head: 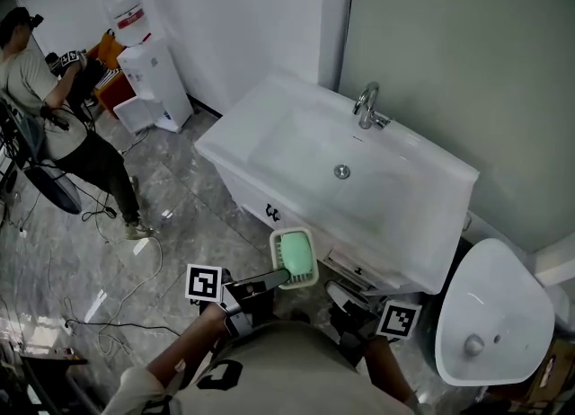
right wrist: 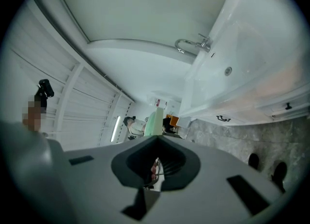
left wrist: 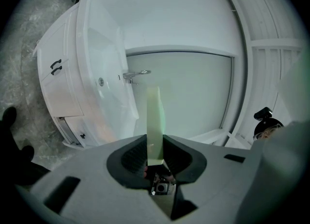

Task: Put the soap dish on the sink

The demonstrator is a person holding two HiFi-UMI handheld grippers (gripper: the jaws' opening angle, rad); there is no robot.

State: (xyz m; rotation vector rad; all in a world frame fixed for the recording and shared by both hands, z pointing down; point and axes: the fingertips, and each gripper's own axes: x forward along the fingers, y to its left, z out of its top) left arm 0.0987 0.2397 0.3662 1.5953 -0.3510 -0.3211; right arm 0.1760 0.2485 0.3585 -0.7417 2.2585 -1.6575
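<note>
In front of the sink (head: 229, 148), our left gripper (head: 280, 277) is clamped on one thin edge of the pale green soap dish (head: 295, 256), held in the air short of the sink. Further right, our right gripper (head: 338, 294) has its jaws together, empty. We judge this edge-only hold could let the dish swivel or slip, or clip the sink's rim when lifted across.

We are noting the soap dish (head: 295, 258) hanging in the left gripper (head: 277, 276), just before the sink (head: 296, 144) front. The faucet (head: 368, 106) is sitting at the sink's back, by the wall. The water dispenser (head: 151, 76) is standing left of the sink, the smaller basin (head: 503, 296) right.
</note>
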